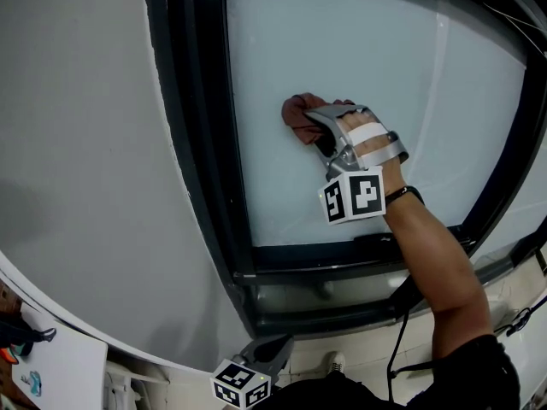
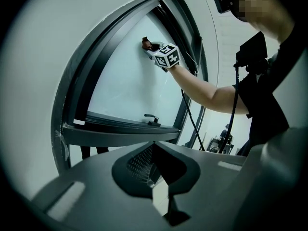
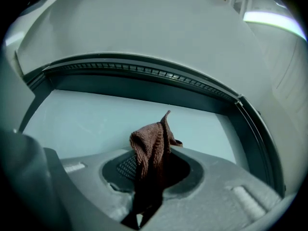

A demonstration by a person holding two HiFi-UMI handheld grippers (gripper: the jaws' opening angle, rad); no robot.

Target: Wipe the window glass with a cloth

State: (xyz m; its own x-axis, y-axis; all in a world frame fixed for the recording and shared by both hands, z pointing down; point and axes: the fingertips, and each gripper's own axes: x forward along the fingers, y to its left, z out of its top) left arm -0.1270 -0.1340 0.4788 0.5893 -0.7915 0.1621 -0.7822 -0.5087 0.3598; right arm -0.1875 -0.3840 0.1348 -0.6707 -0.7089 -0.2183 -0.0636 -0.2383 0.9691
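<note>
- Step: wiping under way, as I read it. The right gripper point(image 1: 323, 131) is up at the glass point(image 1: 402, 58) with the cloth point(image 1: 297, 120) leading.
- Right jaws are clamped on the cloth. In the right gripper view a brown wad stands up out of the jaws, with the rest pinched down in the gap.
- In the head view the cloth sits on the left-middle part of the pane, near the dark frame point(image 1: 201, 143) but apart from it. It looks pressed to the glass, though no view confirms contact.
- The left gripper point(image 2: 158, 174) hangs low, below the window and well apart from it. Its jaws are together with nothing between them. It's idle and has no part in this step.
- Progress: can't judge from the glass, since no streaks or wet marks show. Most of the pane lies to the right of the cloth, plus the strips above and below.
- Next move needs:
  - the pinch kept firm so the wad doesn't slip out under drag
  - the cloth kept ahead of the jaw tips, so fabric and not hard plastic meets the glass
  - steady pressure into the pane and long overlapping strokes toward the right edge
  - care near the bottom rail, where the handle point(image 2: 151, 118) sticks out and could snag the cloth
</note>
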